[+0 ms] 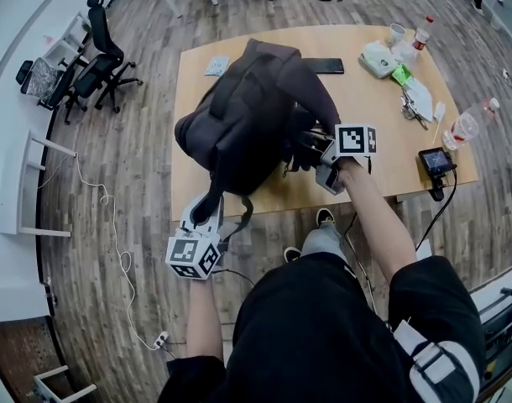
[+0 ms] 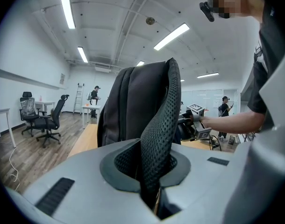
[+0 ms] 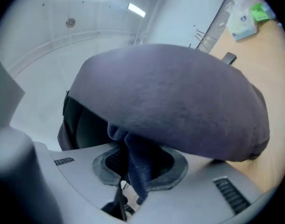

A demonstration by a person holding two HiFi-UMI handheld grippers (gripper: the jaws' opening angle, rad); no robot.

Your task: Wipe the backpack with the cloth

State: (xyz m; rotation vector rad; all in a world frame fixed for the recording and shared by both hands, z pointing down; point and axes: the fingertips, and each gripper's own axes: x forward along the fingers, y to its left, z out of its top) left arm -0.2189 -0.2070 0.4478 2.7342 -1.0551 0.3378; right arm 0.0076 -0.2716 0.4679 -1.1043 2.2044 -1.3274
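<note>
Nearest the person, the left gripper (image 1: 207,212) was clamped on the black mesh shoulder strap (image 2: 161,125) hanging from the dark purple fabric backpack (image 1: 248,116). At the backpack's right flank, the right gripper (image 1: 313,153) pinched a dark blue cloth (image 3: 135,164) against it. Beneath the backpack lay the pale wooden table (image 1: 382,162). Wiping seemed under way; most surfaces probably remained.

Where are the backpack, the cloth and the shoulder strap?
backpack (image 1: 248,116), head view, its upper side
cloth (image 3: 138,164), right gripper view, its bunched dark-blue fold
shoulder strap (image 2: 159,134), left gripper view, its mesh middle
</note>
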